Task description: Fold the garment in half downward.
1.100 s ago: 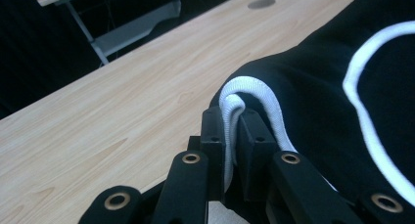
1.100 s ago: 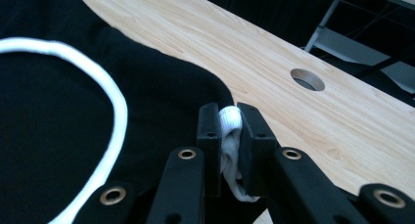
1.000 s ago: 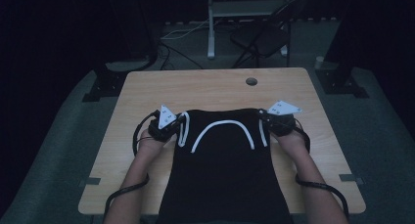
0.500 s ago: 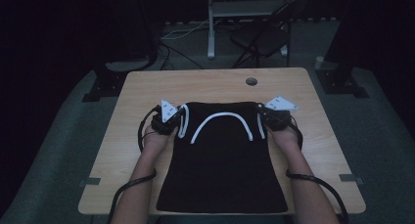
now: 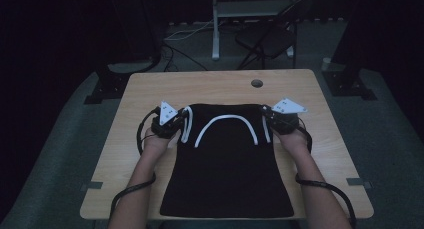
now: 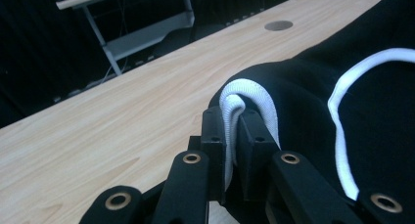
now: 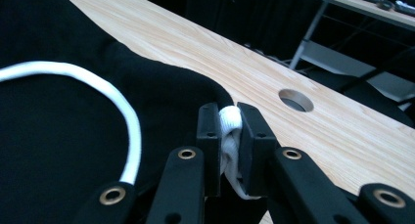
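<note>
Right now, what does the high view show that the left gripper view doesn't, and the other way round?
High view: the whole black garment laid flat, both forearms, and the right claw at the garment's far right corner. Left gripper view: close up, the left claw shut on the white trim at the garment's corner. Both: the wooden table, its round hole and the white neckline arc.

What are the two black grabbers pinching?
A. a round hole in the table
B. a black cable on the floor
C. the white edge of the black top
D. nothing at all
C: both gripper views show the left gripper and the right gripper shut on the white trim at the shoulders of the black garment.
</note>
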The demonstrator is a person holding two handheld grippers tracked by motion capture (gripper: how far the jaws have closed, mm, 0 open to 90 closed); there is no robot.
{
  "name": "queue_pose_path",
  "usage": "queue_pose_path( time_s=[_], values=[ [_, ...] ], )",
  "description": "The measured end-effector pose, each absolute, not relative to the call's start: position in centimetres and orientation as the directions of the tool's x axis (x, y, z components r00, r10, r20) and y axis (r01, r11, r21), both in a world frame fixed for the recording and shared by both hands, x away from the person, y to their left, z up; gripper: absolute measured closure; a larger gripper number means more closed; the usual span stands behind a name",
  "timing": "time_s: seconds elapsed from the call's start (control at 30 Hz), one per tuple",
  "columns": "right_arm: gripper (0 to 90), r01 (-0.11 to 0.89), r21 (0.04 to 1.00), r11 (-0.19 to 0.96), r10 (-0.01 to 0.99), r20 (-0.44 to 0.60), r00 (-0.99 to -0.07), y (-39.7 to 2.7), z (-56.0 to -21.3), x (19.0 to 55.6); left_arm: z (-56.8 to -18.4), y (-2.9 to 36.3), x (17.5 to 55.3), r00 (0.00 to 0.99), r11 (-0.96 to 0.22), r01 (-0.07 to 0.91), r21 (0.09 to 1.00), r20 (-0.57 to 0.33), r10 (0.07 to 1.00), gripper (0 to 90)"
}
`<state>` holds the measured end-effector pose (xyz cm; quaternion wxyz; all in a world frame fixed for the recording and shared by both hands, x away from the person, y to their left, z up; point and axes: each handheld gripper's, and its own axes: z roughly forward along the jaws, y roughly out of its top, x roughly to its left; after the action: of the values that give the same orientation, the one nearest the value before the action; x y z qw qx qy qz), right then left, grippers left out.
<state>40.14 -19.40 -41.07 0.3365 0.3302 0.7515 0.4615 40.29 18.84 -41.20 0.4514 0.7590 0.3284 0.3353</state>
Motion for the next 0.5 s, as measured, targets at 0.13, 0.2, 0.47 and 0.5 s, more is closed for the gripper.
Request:
queue_pose_path(
  time_s=[0.13, 0.2, 0.47, 0.5],
  values=[
    [81.5, 0.148, 0.917, 0.370, 0.779, -0.220, -0.587, -19.2, -40.6, 39.3, -40.7, 19.4, 39.7, 0.574, -0.345, 0.203, 0.916, 0.174, 0.800, 83.5],
    [81.5, 0.124, 0.918, 0.378, 0.766, -0.235, -0.598, -19.0, -40.4, 38.7, -40.6, 19.5, 39.5, 0.577, -0.351, 0.189, 0.917, 0.186, 0.796, 83.6],
    [81.4, 0.064, 0.920, 0.386, 0.728, -0.261, -0.634, -18.7, -40.0, 36.5, -40.7, 19.7, 36.6, 0.623, -0.402, 0.094, 0.911, 0.261, 0.737, 83.6],
    [81.4, 0.064, 0.920, 0.386, 0.728, -0.261, -0.634, -18.7, -40.0, 36.5, -40.7, 19.7, 36.6, 0.623, -0.402, 0.094, 0.911, 0.261, 0.737, 83.6]
  ],
)
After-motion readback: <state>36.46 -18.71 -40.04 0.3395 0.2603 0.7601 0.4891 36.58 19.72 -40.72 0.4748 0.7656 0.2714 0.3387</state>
